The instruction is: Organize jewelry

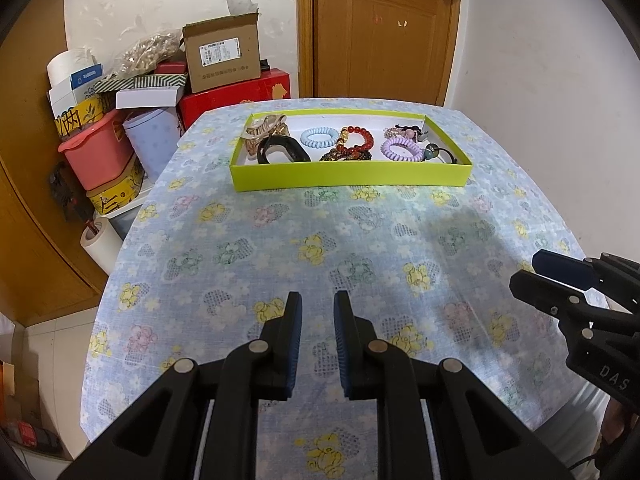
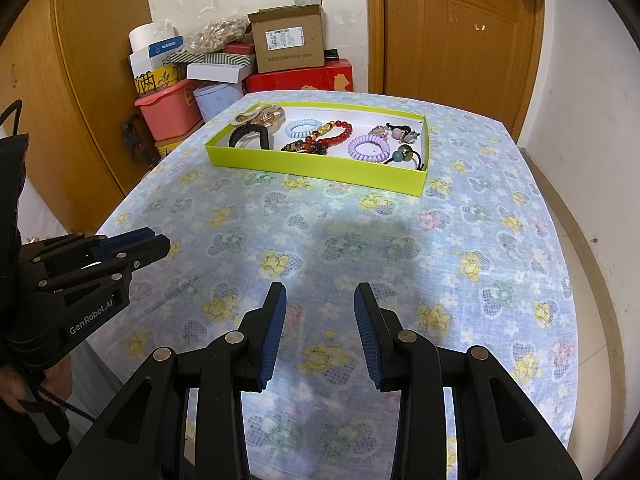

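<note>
We are looking at a table (image 1: 280, 240) wearing a pale blue flowered cloth (image 2: 400, 240). Lying directly on it, well ahead of our claws toward the far edge, is a shallow lime-green tray (image 1: 348, 178) holding jewelry; the cloth nearer us is lying bare.

A lived-in home room is being shown. A table is being covered by a pale blue floral tablecloth (image 1: 280, 240), while cardboard boxes (image 1: 222, 54) and a pink plastic tub (image 1: 98, 152) are being stacked beside a brown wooden door (image 1: 384, 28).
</note>
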A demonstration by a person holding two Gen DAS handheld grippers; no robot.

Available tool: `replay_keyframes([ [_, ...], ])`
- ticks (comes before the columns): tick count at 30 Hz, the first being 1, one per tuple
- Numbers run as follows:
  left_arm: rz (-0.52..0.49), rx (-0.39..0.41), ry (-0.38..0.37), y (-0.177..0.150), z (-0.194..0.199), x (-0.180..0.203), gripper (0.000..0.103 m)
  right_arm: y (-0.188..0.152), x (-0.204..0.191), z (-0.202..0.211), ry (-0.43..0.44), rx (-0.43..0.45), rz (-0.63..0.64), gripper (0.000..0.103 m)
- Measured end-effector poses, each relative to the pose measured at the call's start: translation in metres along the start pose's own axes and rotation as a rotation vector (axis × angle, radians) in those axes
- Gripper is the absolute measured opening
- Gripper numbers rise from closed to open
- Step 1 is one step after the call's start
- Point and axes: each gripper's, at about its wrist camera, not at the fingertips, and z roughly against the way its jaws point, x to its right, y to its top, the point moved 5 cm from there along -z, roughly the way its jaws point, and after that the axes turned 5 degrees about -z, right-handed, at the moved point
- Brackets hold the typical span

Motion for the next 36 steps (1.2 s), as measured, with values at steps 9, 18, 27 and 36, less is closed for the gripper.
replay_keyframes([
  [9,0.001,0.003,0.000,-0.0014,-0.0024,0.0004,0.017,-0.0015,0.0027,-0.0003,-0.002,0.001,-0.001,0.036],
  [18,0.002,0.003,0.004,-0.0016,-0.0015,-0.0002,0.017,-0.0007,0.0029,0.0004,-0.002,0.001,-0.001,0.037],
  [27,0.002,0.004,0.009,-0.0014,0.0004,-0.0016,0.017,-0.0002,0.0056,0.0021,-0.002,0.005,0.000,0.037],
  [36,0.004,0.006,0.012,-0.0015,0.0024,-0.0032,0.017,0.0010,0.0057,0.0052,-0.003,0.007,0.000,0.037],
])
